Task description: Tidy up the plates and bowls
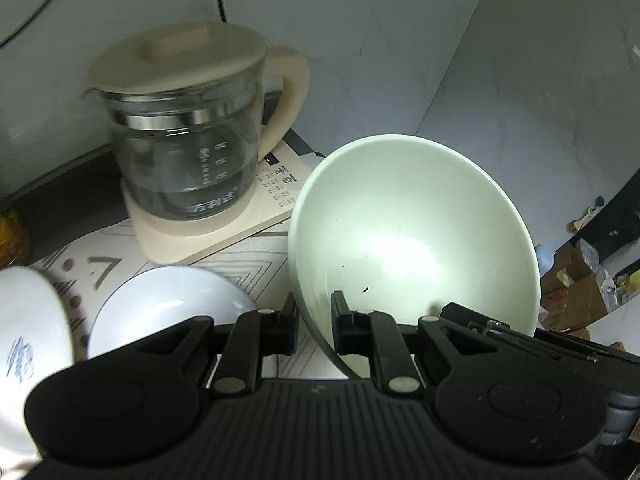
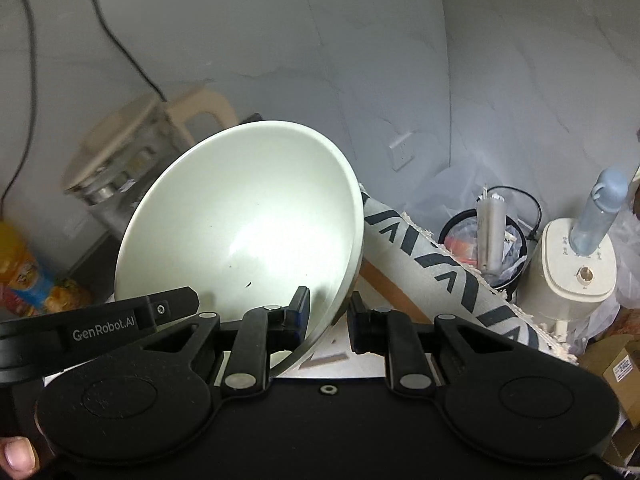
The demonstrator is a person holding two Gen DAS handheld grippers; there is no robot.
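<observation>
A large pale green bowl (image 1: 416, 236) is held tilted above the table by both grippers. My left gripper (image 1: 314, 320) is shut on its left rim. My right gripper (image 2: 328, 316) is shut on its right rim (image 2: 344, 280); the bowl (image 2: 248, 224) fills the middle of the right wrist view. The left gripper's arm (image 2: 96, 326) shows at the bowl's near left in the right wrist view. A white plate (image 1: 172, 308) lies on the patterned mat (image 1: 256, 264) below. A white bowl (image 1: 28, 344) with a blue mark stands at the far left.
A glass kettle (image 1: 188, 128) with a cream lid and base stands at the back by the wall. An orange bottle (image 2: 20, 264) stands left. The mat's edge (image 2: 440, 272) hangs off the table; a bin (image 2: 484, 236) and a cream appliance (image 2: 576, 268) stand on the right.
</observation>
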